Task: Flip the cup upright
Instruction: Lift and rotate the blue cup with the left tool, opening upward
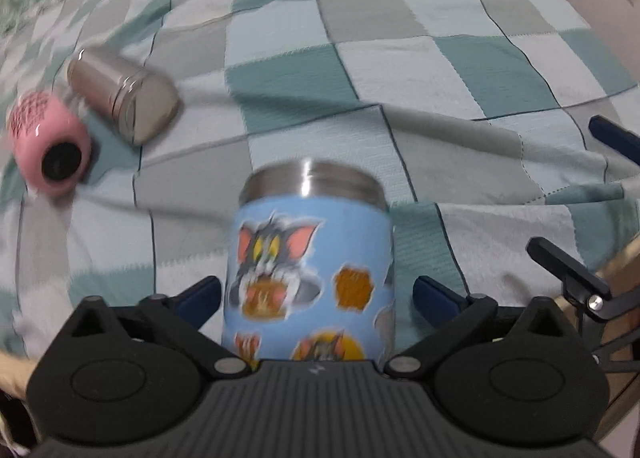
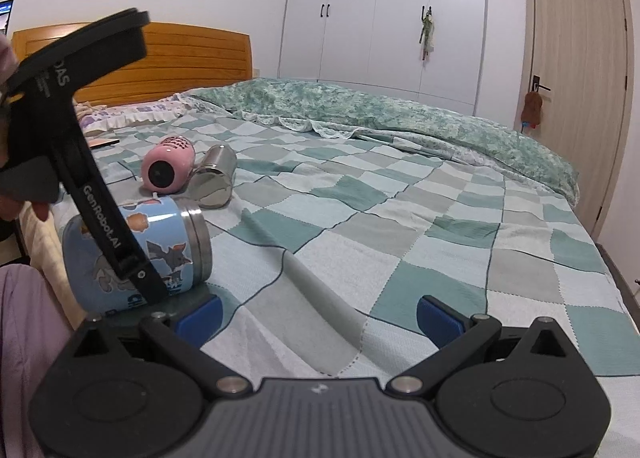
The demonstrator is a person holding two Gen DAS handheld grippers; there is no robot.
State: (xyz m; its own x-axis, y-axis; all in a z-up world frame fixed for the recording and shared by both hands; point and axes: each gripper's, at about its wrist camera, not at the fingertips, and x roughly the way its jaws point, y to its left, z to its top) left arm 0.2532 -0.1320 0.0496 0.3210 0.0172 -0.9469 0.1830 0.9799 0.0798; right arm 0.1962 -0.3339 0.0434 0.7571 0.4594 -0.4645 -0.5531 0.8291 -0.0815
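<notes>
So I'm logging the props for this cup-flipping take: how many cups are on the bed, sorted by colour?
Blue cartoon cup: 1
Pink cup: 1
Plain steel cup: 1
Total: 3, all lying on their sides on the checked bedspread.

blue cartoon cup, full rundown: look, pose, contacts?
The blue cartoon cup is a squat steel cylinder wrapped in a light-blue sleeve printed with a grey cat and orange shapes; a bare metal band shows at one end. In the right wrist view it lies tilted on its side at the near-left of the checkered blanket, metal end pointing toward the bed's middle. The left gripper straddles it, jaws open with a gap each side; whether its body touches the cup is unclear. The image is motion-blurred.
</notes>
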